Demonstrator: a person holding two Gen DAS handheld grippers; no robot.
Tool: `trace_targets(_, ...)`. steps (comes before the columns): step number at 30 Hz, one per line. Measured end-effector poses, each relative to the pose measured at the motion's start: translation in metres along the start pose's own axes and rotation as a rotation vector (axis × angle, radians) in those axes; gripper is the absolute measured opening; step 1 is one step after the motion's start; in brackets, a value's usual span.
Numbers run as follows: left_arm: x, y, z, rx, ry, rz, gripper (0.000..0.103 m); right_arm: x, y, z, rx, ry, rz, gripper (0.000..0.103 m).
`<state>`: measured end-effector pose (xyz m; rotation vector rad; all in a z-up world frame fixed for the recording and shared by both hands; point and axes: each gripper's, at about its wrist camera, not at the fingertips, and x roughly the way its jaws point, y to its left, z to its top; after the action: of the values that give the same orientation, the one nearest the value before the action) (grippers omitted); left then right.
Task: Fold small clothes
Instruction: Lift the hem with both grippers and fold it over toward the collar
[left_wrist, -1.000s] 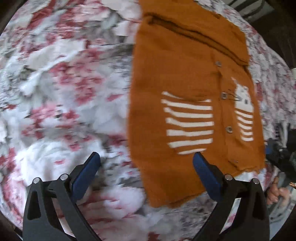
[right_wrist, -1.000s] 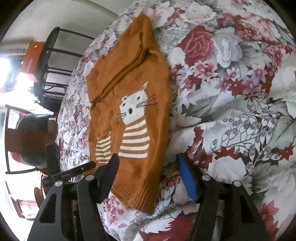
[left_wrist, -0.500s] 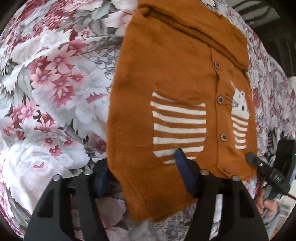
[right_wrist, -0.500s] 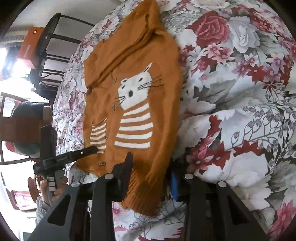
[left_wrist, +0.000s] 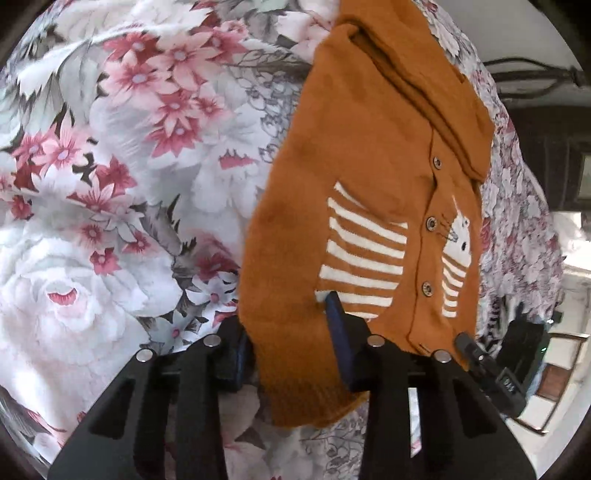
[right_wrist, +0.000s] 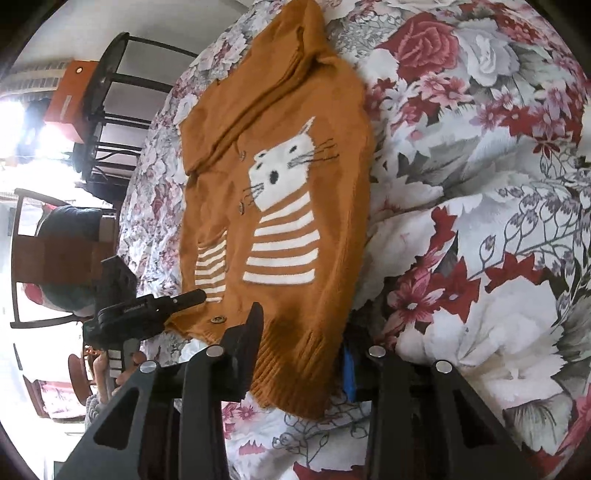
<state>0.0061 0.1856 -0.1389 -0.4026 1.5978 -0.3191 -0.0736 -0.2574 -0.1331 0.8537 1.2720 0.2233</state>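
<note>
An orange knit cardigan (left_wrist: 369, 166) with a white cat and stripes lies flat on a floral bedspread (left_wrist: 129, 184), its buttoned front up. My left gripper (left_wrist: 288, 343) has the cardigan's bottom left hem corner between its blue pads, and its jaws are closing on the cloth. The right wrist view shows the same cardigan (right_wrist: 343, 206), with my right gripper (right_wrist: 301, 347) shut on the bottom right hem corner. Each view catches the other gripper at the hem's far side: the right one (left_wrist: 491, 369) and the left one (right_wrist: 147, 306).
The floral bedspread (right_wrist: 480, 184) spreads wide to the right of the cardigan. Past the bed's left edge stand a black metal rack (right_wrist: 110, 92), an orange box (right_wrist: 70, 96) and a wooden chair (right_wrist: 37, 258). A person's hand (right_wrist: 110, 369) holds the left gripper.
Both grippers came down to the cardigan's hem and narrowed from wide open. The left moved right onto its corner; the right closed first and then stayed put.
</note>
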Motion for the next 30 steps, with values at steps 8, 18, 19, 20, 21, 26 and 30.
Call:
trace_targets(8, 0.011, -0.016, -0.002, 0.024, -0.033, 0.052, 0.030, 0.007, 0.006, -0.002, -0.049, 0.022, 0.043, 0.063)
trace_targets(18, -0.019, -0.047, -0.004, 0.049, -0.129, -0.006, 0.004, -0.027, 0.039, 0.001, -0.098, -0.146, 0.012, 0.010)
trace_targets(19, -0.025, -0.050, -0.003, 0.053, -0.146, -0.018, 0.004, -0.033, 0.041, 0.003, -0.096, -0.162, 0.031, 0.010)
trace_targets(20, -0.034, -0.054, -0.002, 0.052, -0.167, -0.037, 0.004, -0.037, 0.043, 0.006, -0.088, -0.175, 0.049, 0.010)
trace_targets(21, -0.039, -0.056, 0.000, 0.053, -0.180, -0.048, 0.004, -0.040, 0.043, 0.009, -0.080, -0.186, 0.063, 0.010)
trace_targets(26, -0.064, -0.068, 0.013, 0.075, -0.264, -0.038, 0.004, -0.059, 0.047, 0.033, -0.046, -0.230, 0.136, 0.010)
trace_targets(30, -0.070, -0.078, 0.028, 0.082, -0.293, -0.032, 0.004, -0.062, 0.055, 0.051, -0.046, -0.251, 0.143, 0.010)
